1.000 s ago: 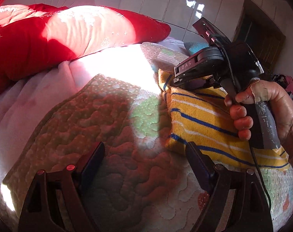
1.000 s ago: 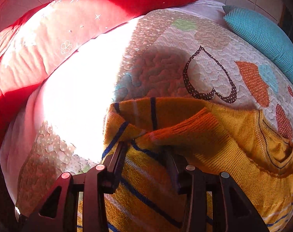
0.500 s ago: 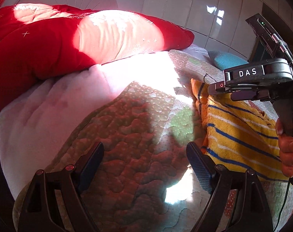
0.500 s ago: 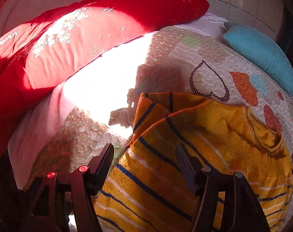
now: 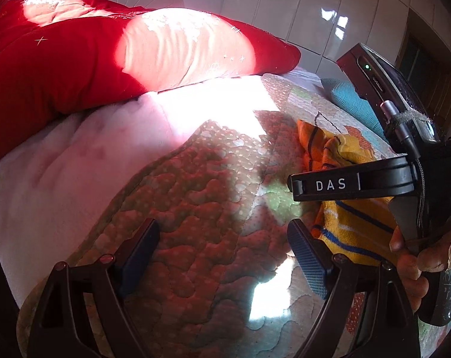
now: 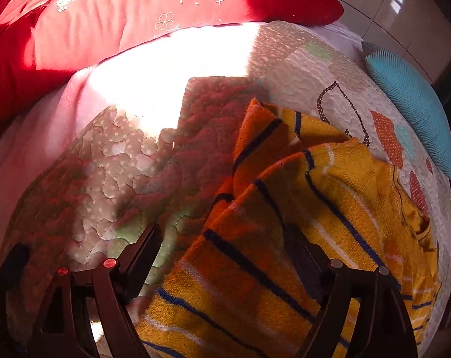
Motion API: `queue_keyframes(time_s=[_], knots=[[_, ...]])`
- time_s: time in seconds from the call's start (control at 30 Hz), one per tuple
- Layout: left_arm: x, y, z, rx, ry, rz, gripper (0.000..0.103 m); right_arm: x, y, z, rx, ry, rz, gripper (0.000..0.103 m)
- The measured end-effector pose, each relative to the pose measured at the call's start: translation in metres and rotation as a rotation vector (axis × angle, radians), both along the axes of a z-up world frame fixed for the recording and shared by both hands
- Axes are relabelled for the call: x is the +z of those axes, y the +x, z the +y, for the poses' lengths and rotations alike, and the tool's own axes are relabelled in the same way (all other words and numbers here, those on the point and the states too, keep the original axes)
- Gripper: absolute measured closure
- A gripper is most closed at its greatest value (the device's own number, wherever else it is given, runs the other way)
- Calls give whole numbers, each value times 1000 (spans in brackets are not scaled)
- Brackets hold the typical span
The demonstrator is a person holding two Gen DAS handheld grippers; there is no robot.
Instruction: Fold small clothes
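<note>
Right gripper (image 6: 224, 256) has let go of the yellow striped sweater (image 6: 329, 208) since a second ago; fingers now spread wide, nothing between them, sweater hem under them. Sweater lies partly folded on the quilted bedspread (image 6: 112, 161), near the teal pillow (image 6: 413, 104). Left gripper (image 5: 225, 253) wide apart, empty, over the bedspread beside the sweater. Red pillow (image 5: 61, 59) behind.
</note>
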State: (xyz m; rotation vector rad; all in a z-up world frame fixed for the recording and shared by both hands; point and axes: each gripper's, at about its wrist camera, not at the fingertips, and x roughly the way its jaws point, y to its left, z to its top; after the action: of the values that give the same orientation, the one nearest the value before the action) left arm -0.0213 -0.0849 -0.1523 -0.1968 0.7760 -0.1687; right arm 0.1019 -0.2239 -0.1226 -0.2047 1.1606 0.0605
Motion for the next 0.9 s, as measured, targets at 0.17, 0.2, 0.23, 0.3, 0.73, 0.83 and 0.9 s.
queue_keyframes(time_s=[0.17,0.2,0.23,0.3,0.73,0.83,0.9], knots=[[0,0,0,0,2,2,16,-3,2,-2,-15,-32,15,16],[0,0,-1,0,2,2,16,-3,2,-2,-17,-44,18,18],[0,0,0,0,2,2,16,-3,2,-2,-17,-60,21,25],[0,0,0,0,2,2,16,-2,1,-2,-15,-94,24,32],[-2,0,0,-1,1,4,16,-8,1,5,-35,-164,-26,54],[-2,0,-1,-1,9,3,16,1,-4,-1,-44,-145,-52,75],[-2,0,-1,1,9,1,16,11,-8,-13,-66,-78,-66,80]])
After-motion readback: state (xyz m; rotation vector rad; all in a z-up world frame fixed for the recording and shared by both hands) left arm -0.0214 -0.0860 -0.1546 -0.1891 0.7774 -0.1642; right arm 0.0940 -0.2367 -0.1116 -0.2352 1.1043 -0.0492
